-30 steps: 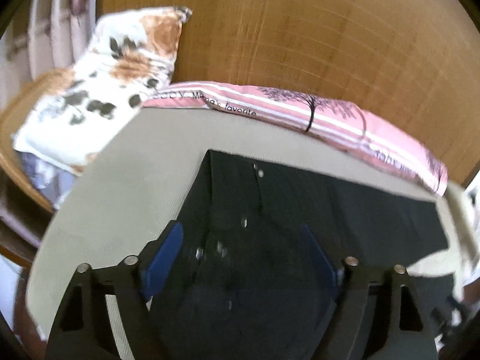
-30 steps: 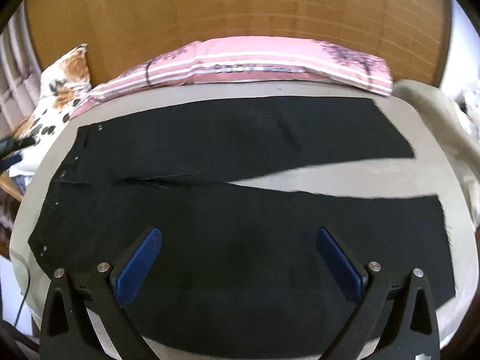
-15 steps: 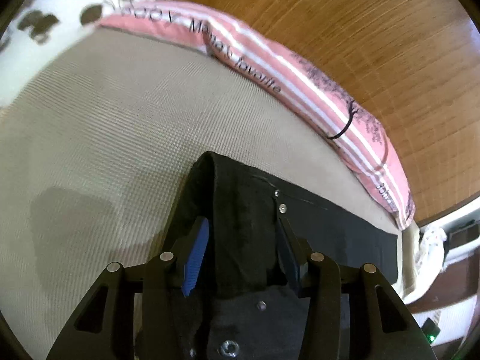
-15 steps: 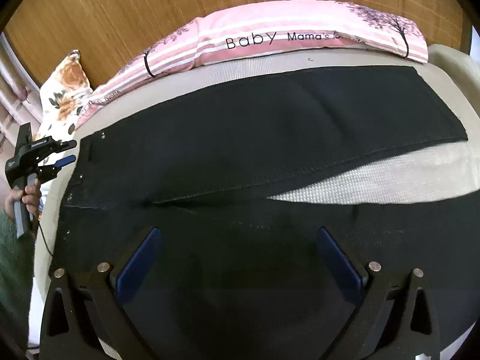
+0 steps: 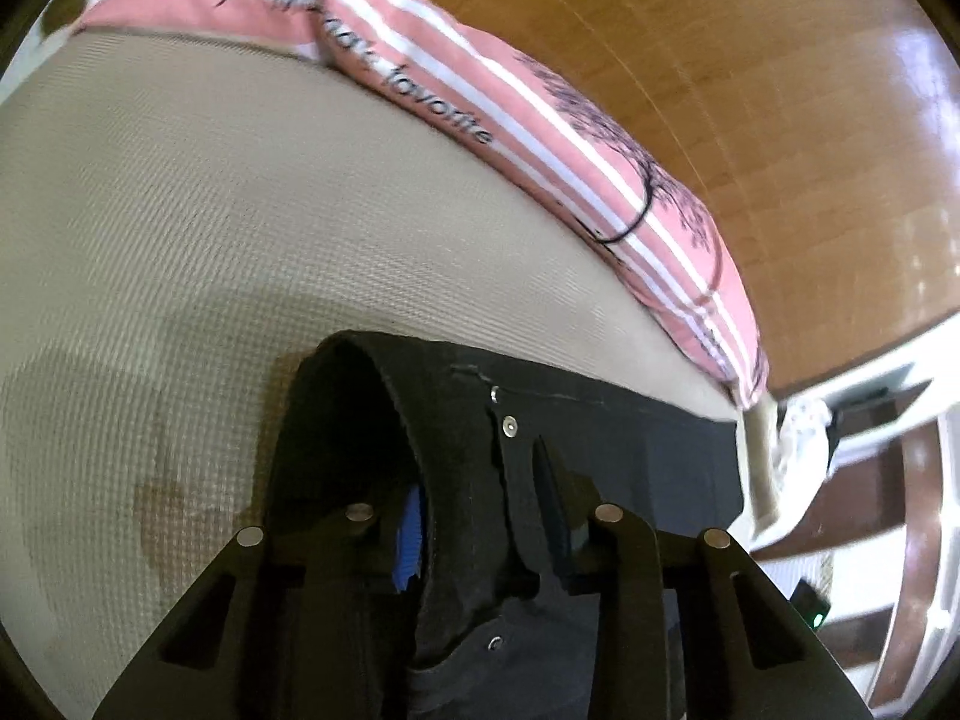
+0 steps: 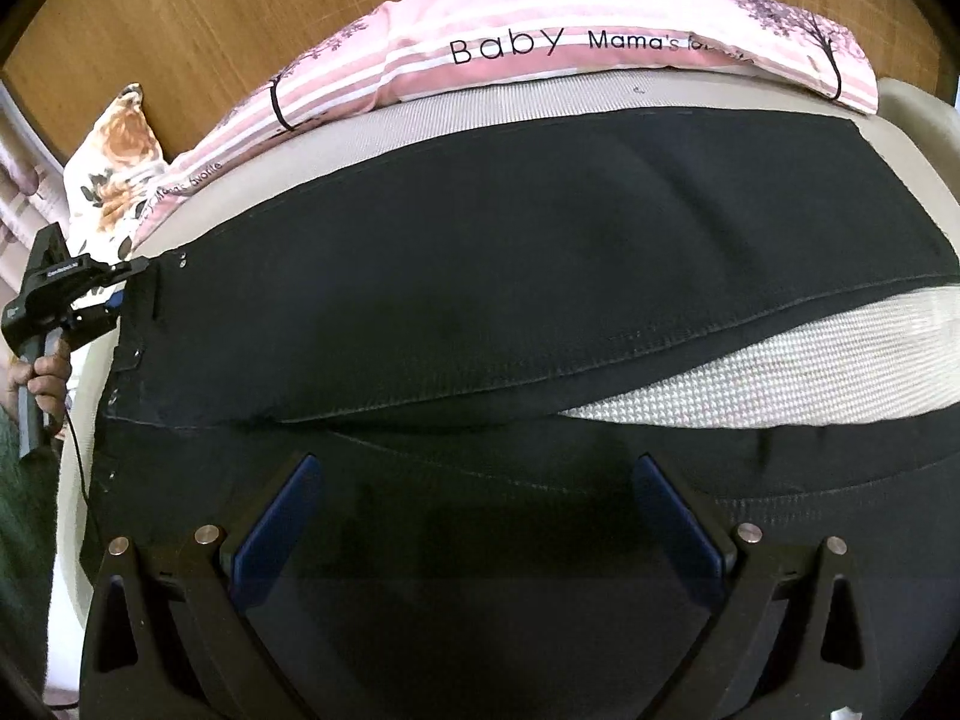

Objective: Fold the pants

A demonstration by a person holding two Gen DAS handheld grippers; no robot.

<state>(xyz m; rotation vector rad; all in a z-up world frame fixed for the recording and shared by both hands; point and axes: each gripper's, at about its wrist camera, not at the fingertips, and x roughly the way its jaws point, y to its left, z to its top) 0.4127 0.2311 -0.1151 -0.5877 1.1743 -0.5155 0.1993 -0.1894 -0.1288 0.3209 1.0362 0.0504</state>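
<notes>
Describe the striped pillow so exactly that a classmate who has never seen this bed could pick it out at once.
Start at the wooden headboard behind the beige bed. Along its foot, beyond the black pants, lies a long pink pillow with white stripes. Unlike the floral cushion at its left end, it bears tree prints and the words "Baby Mama's".

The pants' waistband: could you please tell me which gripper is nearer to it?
Left. The left gripper has just been closing its jaws on the waistband at the far corner; the right gripper hovers open over the near leg of the pants.
</notes>
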